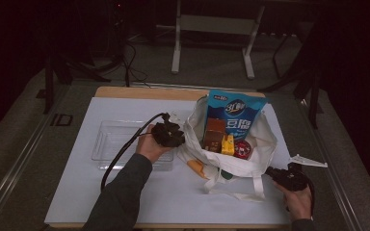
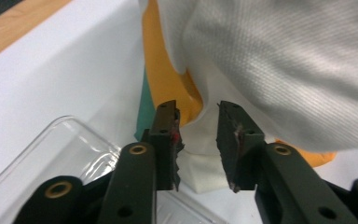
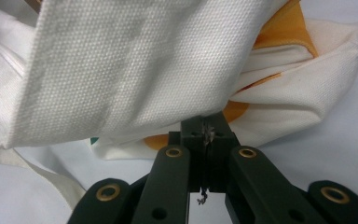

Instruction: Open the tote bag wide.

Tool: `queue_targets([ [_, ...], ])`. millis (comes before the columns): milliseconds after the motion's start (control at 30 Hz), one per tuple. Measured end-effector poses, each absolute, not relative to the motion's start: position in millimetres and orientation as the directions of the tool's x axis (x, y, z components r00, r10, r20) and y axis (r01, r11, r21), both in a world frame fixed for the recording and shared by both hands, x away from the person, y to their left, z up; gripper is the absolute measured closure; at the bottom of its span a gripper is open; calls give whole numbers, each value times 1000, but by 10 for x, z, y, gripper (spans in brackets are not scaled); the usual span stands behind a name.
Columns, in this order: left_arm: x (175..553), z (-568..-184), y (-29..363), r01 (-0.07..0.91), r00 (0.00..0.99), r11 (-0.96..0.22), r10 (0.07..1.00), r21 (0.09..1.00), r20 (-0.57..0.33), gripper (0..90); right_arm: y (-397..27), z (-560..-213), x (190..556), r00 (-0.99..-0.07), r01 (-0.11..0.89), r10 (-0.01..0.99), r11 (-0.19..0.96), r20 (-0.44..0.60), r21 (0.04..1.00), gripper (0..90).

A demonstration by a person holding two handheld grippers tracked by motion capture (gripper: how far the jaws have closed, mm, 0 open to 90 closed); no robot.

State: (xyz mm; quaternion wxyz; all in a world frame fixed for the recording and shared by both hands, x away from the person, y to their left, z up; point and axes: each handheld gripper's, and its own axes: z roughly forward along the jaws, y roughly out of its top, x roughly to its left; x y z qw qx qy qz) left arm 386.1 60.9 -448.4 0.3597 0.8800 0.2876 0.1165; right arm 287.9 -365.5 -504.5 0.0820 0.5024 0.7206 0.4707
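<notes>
A white cloth tote bag (image 1: 231, 166) stands open mid-table, printed orange (image 2: 168, 70) and green low on its side. Inside it are a blue snack packet (image 1: 235, 113), a brown box (image 1: 215, 132), a yellow item (image 1: 228, 144) and a red can (image 1: 242, 149). My left gripper (image 1: 171, 134) is at the bag's left rim. In the left gripper view its jaws (image 2: 196, 109) stand apart, with white bag cloth (image 2: 284, 70) just beyond the tips and nothing pinched. At the bag's lower right, my right gripper (image 1: 270, 171) is shut (image 3: 205, 122) on a fold of the bag's cloth (image 3: 135, 70).
A clear plastic tray (image 1: 111, 139) lies left of the bag, under my left hand; its corner (image 2: 60, 149) sits beneath the left jaws. The white mat (image 1: 173, 197) covers the wooden table (image 1: 125, 91). A black cable (image 1: 125, 151) trails across the tray. A metal stand (image 1: 176, 43) is beyond the table.
</notes>
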Motion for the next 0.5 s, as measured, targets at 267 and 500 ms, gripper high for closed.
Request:
queue_targets([
  [267,3768,-4431,836,411,817,-548,577,728,-27,610,-3656,-5019,2870,-481,640,803,47,352,767,887],
  [500,3696,-4341,913,380,813,-519,583,766,-8,598,-3654,-5009,2868,-480,641,804,47,352,766,887],
])
